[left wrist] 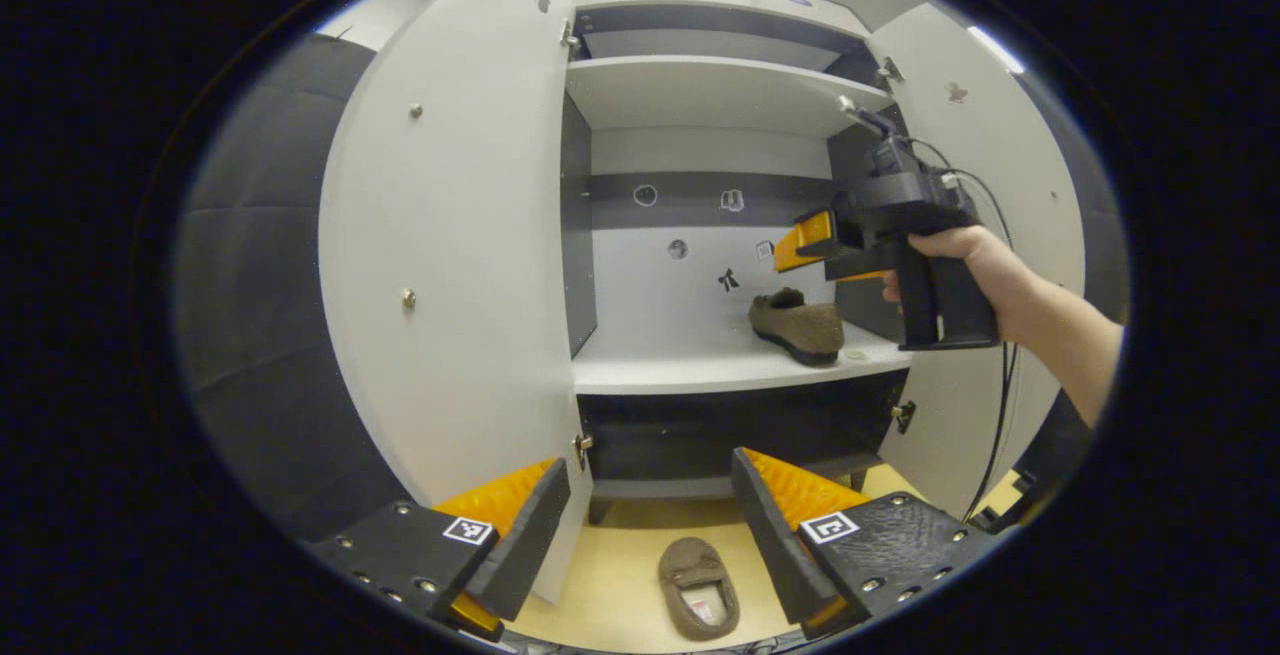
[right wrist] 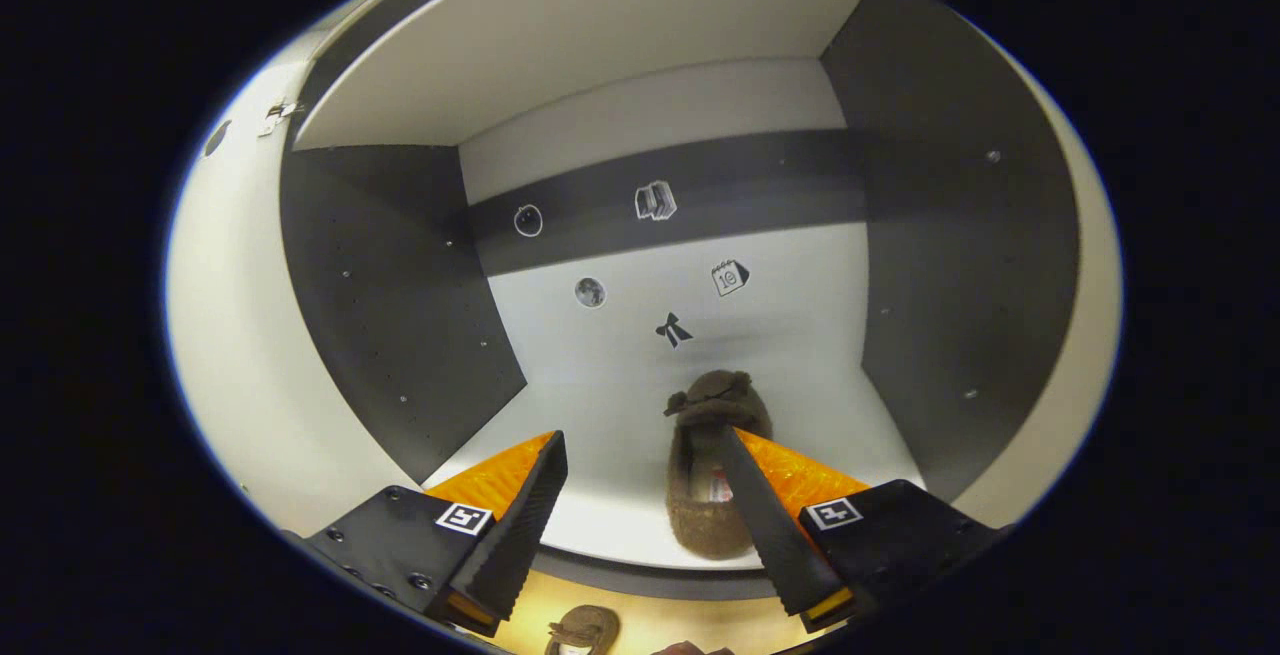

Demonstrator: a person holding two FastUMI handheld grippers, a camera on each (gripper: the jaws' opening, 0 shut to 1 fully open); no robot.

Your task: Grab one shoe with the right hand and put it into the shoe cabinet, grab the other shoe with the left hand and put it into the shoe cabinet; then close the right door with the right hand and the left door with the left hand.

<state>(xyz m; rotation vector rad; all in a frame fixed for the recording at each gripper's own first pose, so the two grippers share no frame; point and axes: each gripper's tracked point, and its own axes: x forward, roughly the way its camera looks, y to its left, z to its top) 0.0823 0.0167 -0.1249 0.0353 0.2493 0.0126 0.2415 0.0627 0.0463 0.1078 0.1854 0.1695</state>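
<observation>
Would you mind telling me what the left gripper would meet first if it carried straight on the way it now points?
Probably the cabinet's dark lower front, just under the shelf holding the first shoe. The left gripper is open; the second shoe lies below that line. Depth is uncertain.

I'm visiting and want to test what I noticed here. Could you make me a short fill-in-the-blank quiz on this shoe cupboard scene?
1. One brown shoe sits on a cabinet shelf; the other shoe lies on the ____.
2. Both cabinet doors stand ____.
3. The right gripper has its fingers ____, holding nothing.
4. The left gripper hovers above the shoe near the ____ door.

Missing words: floor; open; open; left
</observation>
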